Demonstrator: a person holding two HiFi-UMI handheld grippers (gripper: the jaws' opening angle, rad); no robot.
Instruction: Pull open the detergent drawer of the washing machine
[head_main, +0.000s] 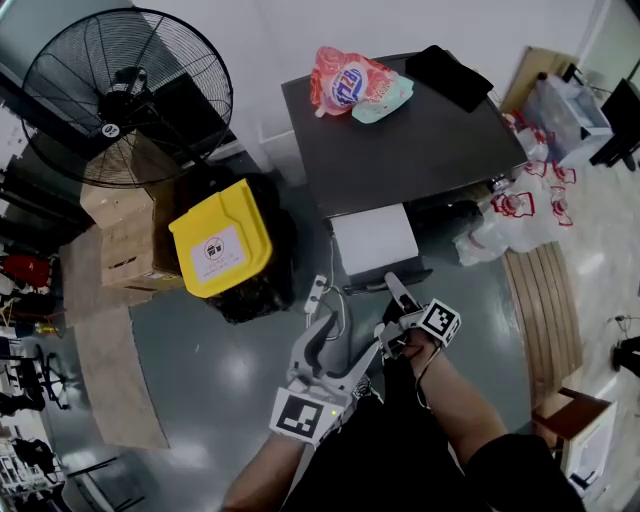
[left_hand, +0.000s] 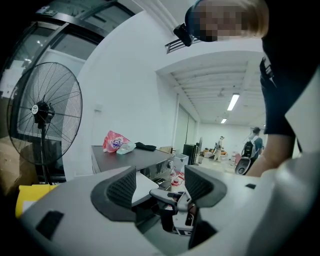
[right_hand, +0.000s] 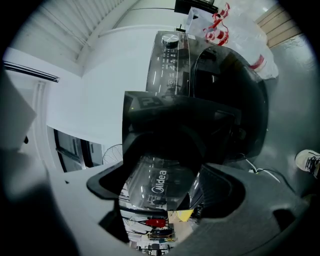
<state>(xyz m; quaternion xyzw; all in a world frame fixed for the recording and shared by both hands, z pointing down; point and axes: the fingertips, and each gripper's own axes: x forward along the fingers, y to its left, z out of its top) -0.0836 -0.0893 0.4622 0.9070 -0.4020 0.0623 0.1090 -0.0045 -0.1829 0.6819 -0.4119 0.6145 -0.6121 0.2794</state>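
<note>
and here we are at the washing machine (head_main: 420, 150), dark-topped, with a pink detergent bag (head_main: 345, 82) and a black cloth (head_main: 448, 75) lying on its lid. the detergent drawer (head_main: 373, 238) sits just under that top, at the front, toward the left as the person faces it. from above, its pale upper face stands proud of the cabinet, so i'd judge it partly out already.

the right tongs (head_main: 397, 303) are right at its front. looking along them, the glossy drawer front with its logo fills the gap, one jaw on each side, closed onto it as far as i can read. the left tongs (left_hand: 160, 187) hang back nearer the person, spread wide with nothing between them, only a view through to the machine and the other gripper.

how will it handle? a plastic drawer on rails: light, stiff, probably some friction and then a stop. that shiny front looks slippery, so the hold wants to be square on the front lip, jaws well over the edge, and the pull straight out along the rails. go sideways or downward and it may bind, or the tongs may slide off. the machine itself looks heavy enough to stay put.
</note>
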